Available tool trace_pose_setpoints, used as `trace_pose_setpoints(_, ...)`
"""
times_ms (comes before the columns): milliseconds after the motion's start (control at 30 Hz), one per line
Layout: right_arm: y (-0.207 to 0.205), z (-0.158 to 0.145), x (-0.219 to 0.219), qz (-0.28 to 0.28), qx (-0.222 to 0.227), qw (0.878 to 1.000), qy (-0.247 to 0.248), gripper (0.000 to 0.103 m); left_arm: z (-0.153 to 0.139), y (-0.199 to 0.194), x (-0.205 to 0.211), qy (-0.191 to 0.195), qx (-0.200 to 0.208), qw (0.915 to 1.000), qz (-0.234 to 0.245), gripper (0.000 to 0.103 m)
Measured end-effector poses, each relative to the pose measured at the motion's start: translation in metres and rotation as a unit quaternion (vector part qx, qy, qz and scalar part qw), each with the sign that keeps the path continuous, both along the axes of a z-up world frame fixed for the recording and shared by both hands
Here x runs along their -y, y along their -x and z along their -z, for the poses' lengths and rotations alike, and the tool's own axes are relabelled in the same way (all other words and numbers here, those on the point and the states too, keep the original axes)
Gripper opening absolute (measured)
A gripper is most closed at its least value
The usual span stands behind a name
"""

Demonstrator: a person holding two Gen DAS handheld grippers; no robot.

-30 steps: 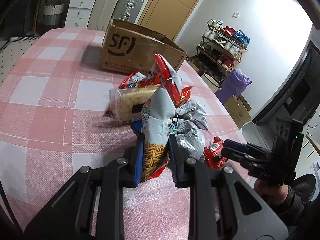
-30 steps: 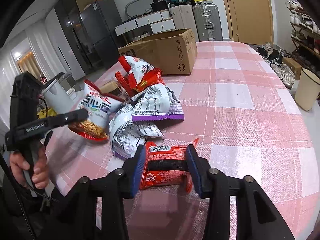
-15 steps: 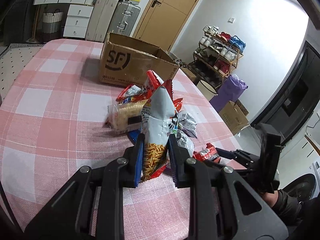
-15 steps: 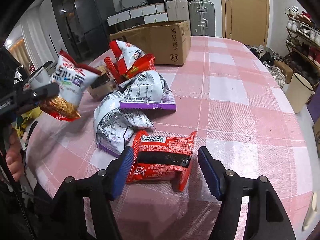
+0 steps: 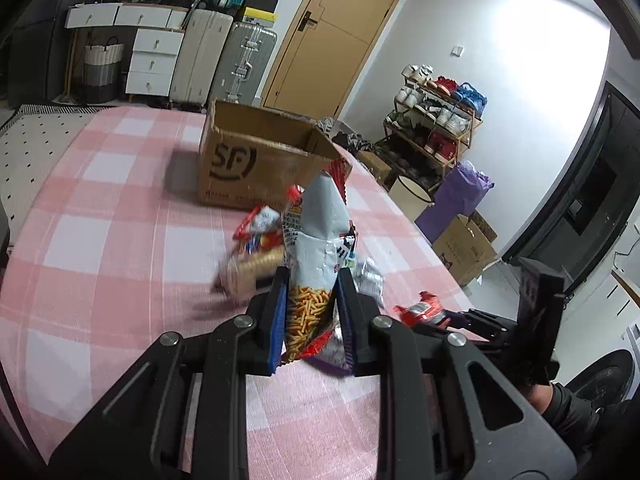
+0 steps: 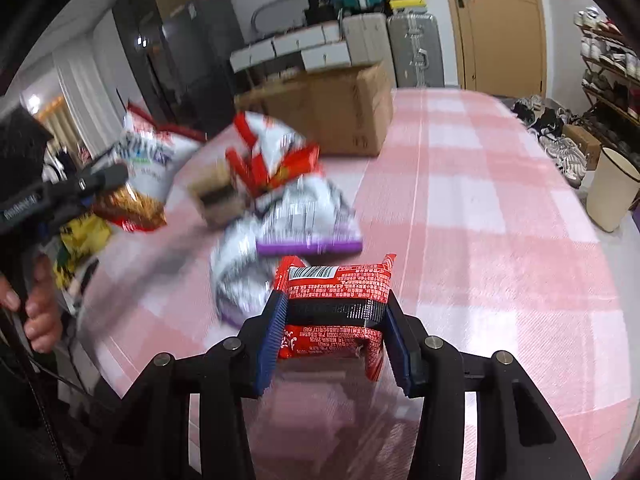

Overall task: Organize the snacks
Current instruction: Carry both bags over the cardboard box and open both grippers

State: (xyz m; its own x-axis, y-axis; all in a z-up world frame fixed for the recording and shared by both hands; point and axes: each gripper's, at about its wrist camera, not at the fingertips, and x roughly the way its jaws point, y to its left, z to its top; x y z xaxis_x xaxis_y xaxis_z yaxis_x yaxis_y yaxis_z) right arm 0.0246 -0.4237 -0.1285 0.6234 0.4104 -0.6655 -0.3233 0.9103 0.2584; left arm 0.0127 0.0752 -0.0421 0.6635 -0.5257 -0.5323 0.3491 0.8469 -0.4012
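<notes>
My left gripper (image 5: 312, 304) is shut on a white-and-red bag of fried sticks (image 5: 318, 248) and holds it up above the table; the bag also shows in the right wrist view (image 6: 148, 176). My right gripper (image 6: 334, 320) is shut on a red snack packet with a black band (image 6: 336, 300), lifted off the cloth; it shows in the left wrist view (image 5: 422, 312). An open SF cardboard box (image 5: 256, 168) stands on the far side of the table. A pile of snacks (image 6: 280, 184) lies between the box and the grippers.
The table wears a pink-and-white checked cloth (image 5: 100, 240). Silver-and-purple bags (image 6: 304, 220) and a cracker pack (image 5: 252, 268) lie in the pile. A shoe rack (image 5: 436, 120), a bin (image 6: 612, 188) and floor boxes stand to the right of the table. Suitcases (image 5: 224, 64) stand behind it.
My right gripper opened wide around the red packet, then shut on it again and lifted it. My left gripper has raised the stick bag higher and moved back from the pile.
</notes>
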Motion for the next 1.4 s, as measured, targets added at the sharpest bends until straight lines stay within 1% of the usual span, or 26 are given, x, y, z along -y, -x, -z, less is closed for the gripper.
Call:
trace_pose_setpoints(167,-0.008,-0.039,0.007,-0.003,0.036,0.999,-0.028,0.047,-0.024,-0.014,-0.004,-0.007,0.015,0.9997,-0.015,0.02)
trace_pose_setpoints(267,-0.019,-0.068,0.009,-0.015,0.058,0.997,-0.051,0.047,-0.041,-0.023,-0.005,-0.011,0.027,0.9994,-0.017,0.02)
trace_pose_setpoints(367,-0.032,-0.091,0.007,-0.031,0.074,0.994,-0.068,0.047,-0.056,-0.035,-0.003,-0.01,0.035,0.9993,-0.014,0.02)
trace_pose_setpoints(567,-0.071,-0.136,-0.008,-0.058,0.102,0.989,-0.087,0.047,-0.087,-0.066,0.003,-0.015,0.046,0.9987,-0.013,0.02)
trace_pose_setpoints(800,-0.12,-0.173,-0.027,-0.074,0.111,0.987,-0.095,0.047,-0.114,-0.112,0.01,-0.001,0.039,0.9992,-0.014,0.02)
trace_pose_setpoints(1000,-0.165,-0.187,-0.04,-0.076,0.108,0.987,-0.094,0.047,-0.132,-0.159,0.019,-0.009,0.033,0.9992,-0.018,0.02)
trace_pose_setpoints(1133,-0.199,-0.187,-0.048,-0.075,0.1,0.988,-0.086,0.047,-0.134,-0.194,0.029,-0.021,0.024,0.9993,-0.017,0.02)
trace_pose_setpoints(1267,-0.237,-0.173,-0.057,-0.071,0.077,0.991,-0.08,0.047,-0.122,-0.229,0.039,-0.029,0.009,0.9994,-0.017,0.021)
trace_pose_setpoints(1400,-0.27,-0.147,-0.066,-0.064,0.047,0.995,-0.064,0.047,-0.094,-0.26,0.043,-0.026,-0.018,0.9993,-0.018,0.021)
